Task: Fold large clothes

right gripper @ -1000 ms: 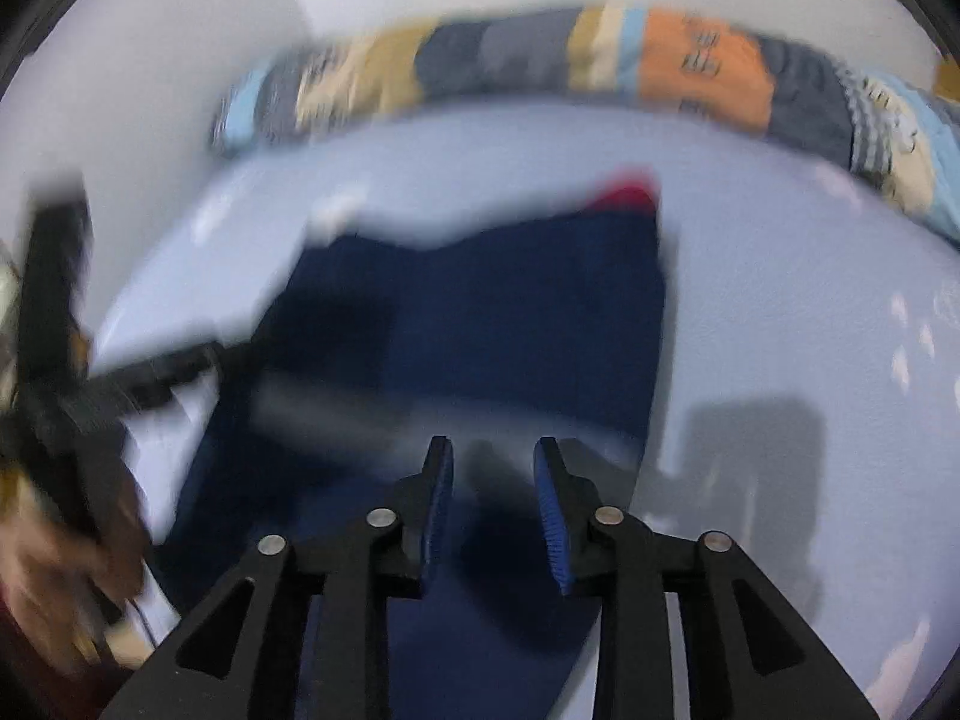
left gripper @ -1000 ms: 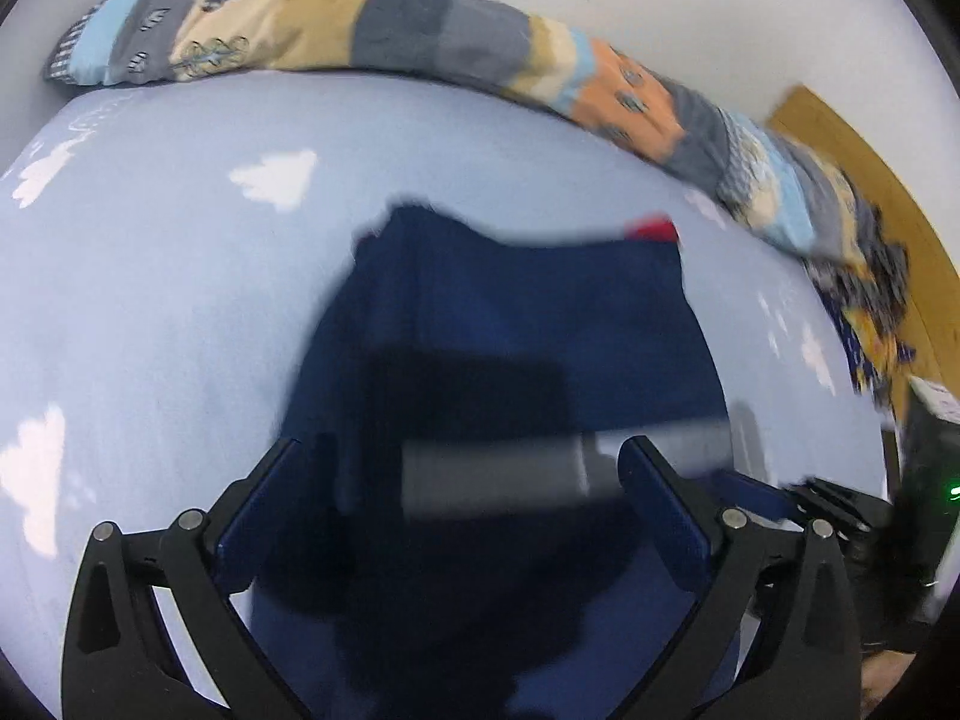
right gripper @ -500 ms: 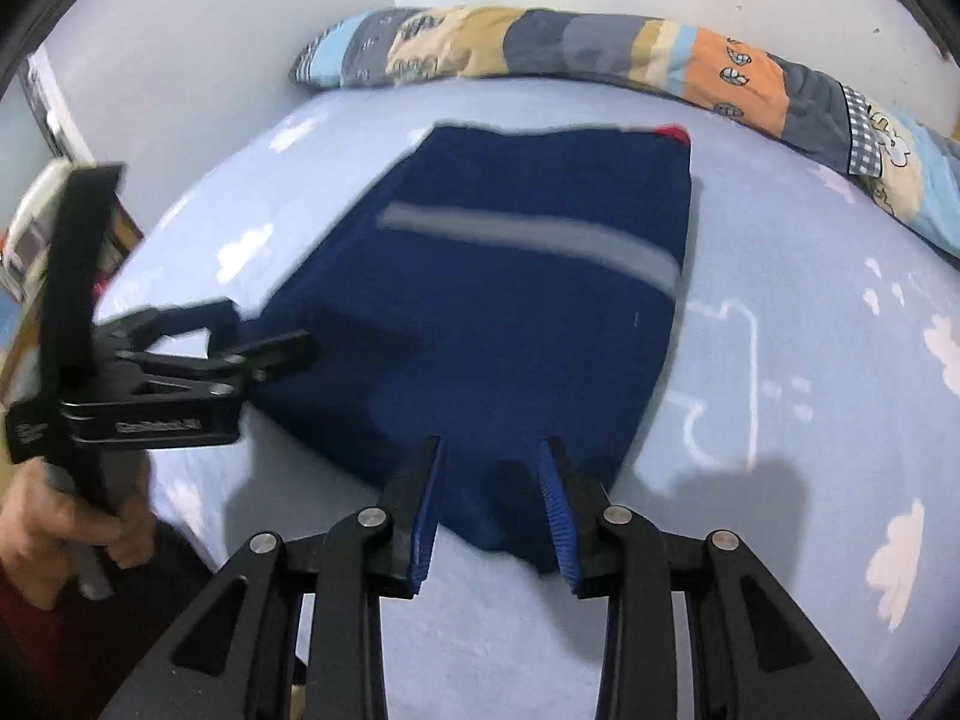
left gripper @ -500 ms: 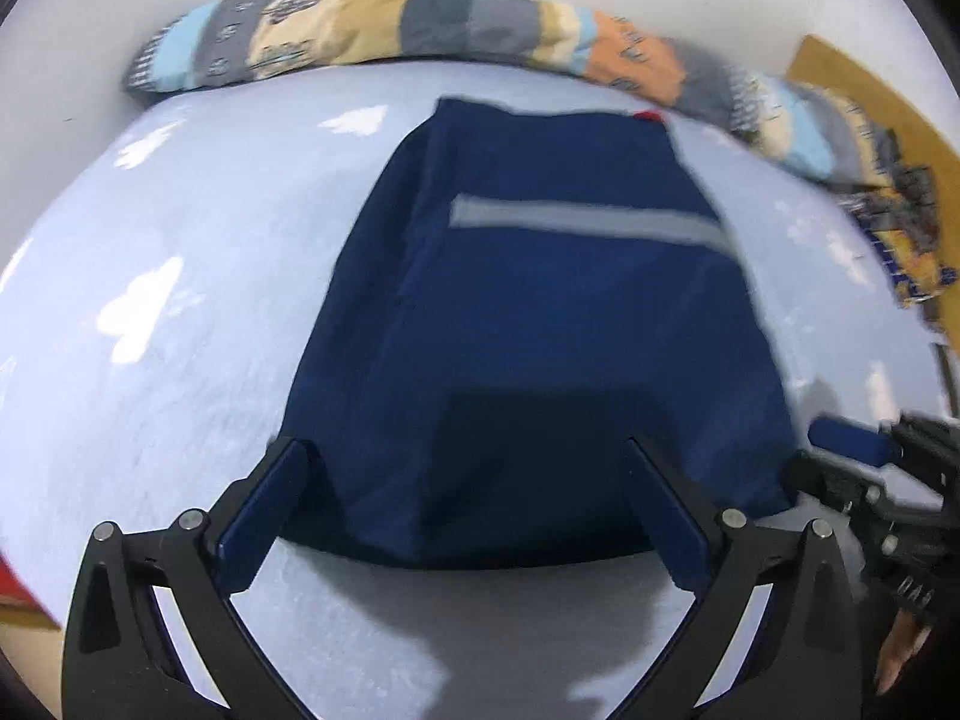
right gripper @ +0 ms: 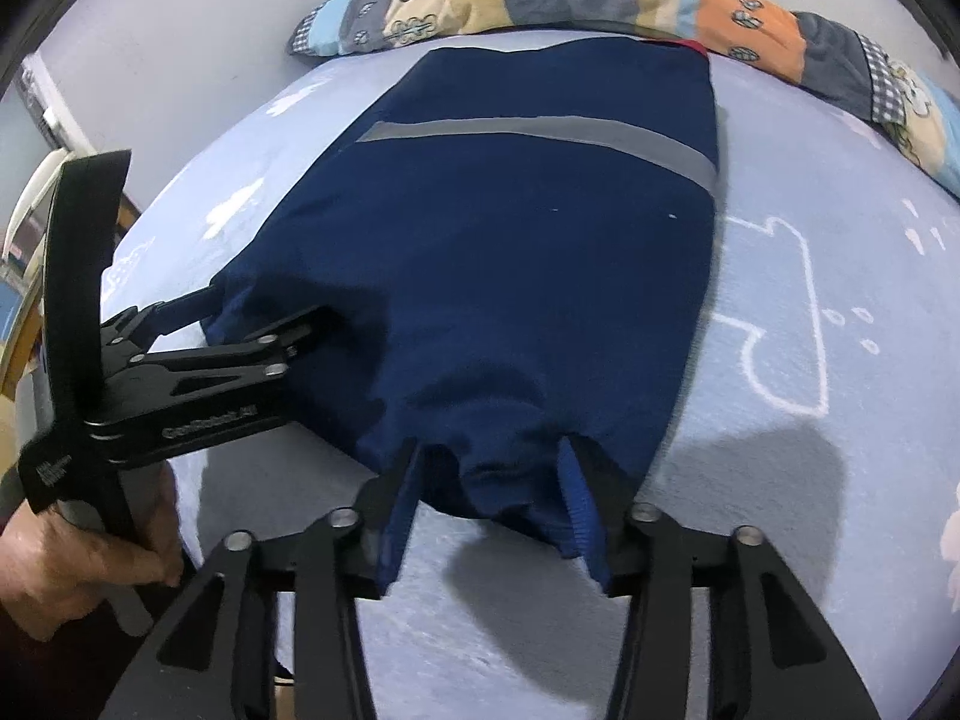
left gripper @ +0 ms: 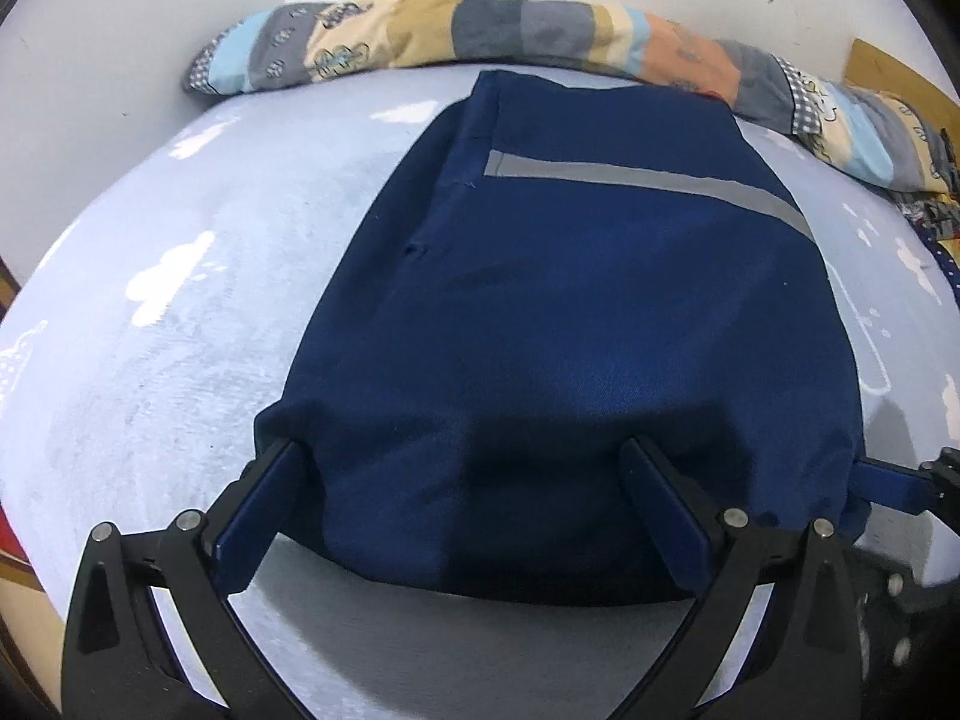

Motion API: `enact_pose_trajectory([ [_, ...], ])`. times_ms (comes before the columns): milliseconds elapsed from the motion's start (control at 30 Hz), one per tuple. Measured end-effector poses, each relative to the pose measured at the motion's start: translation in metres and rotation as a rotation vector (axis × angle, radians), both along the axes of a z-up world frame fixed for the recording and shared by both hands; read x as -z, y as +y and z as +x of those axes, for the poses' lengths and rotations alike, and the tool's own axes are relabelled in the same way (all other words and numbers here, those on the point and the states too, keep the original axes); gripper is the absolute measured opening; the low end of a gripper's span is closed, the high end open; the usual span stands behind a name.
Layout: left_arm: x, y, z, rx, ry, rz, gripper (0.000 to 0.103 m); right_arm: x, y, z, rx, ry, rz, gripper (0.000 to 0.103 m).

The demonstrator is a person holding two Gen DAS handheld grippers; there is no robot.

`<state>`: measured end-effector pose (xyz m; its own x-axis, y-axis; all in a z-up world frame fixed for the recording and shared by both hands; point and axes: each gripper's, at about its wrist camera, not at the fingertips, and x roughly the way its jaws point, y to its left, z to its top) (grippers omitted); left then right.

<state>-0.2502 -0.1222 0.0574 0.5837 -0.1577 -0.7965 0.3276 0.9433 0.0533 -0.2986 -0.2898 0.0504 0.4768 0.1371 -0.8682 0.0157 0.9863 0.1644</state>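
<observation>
A navy garment (left gripper: 570,312) with a grey stripe (left gripper: 648,180) lies folded flat on the light blue bed sheet (left gripper: 150,360). My left gripper (left gripper: 462,450) stands wide open over the garment's near left corner, its pads not pressing the cloth. In the right wrist view the left gripper (right gripper: 270,309) reaches in from the left, held by a hand (right gripper: 78,558). My right gripper (right gripper: 492,450) is at the near right corner (right gripper: 498,480). Its jaws are opening, and bunched navy cloth sits loose between them. A right gripper finger (left gripper: 888,483) shows at the left view's right edge.
A long patchwork pillow (left gripper: 540,36) lies along the far edge of the bed against a white wall (right gripper: 180,30). A wooden board (left gripper: 888,75) shows at the far right. Bare sheet (right gripper: 840,300) surrounds the garment.
The garment came down from a lifted, blurred fold to lie flat. Both grippers drew back to its near edge. The right jaws, narrow before, have spread apart.
</observation>
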Motion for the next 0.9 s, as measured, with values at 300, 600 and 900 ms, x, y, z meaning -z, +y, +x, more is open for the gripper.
enact_pose_trajectory([
  [300,0.000,-0.002,0.000,-0.012,-0.014,-0.003,0.103,0.004,0.017,-0.002,-0.036,-0.003,-0.066,0.068],
  [600,0.000,-0.002,0.000,-0.008,-0.015,-0.003,0.103,0.003,0.011,-0.003,-0.017,-0.005,-0.022,0.069],
  [900,0.000,-0.002,-0.001,-0.010,-0.019,-0.003,0.103,0.000,0.006,-0.003,-0.010,-0.005,0.002,0.069],
])
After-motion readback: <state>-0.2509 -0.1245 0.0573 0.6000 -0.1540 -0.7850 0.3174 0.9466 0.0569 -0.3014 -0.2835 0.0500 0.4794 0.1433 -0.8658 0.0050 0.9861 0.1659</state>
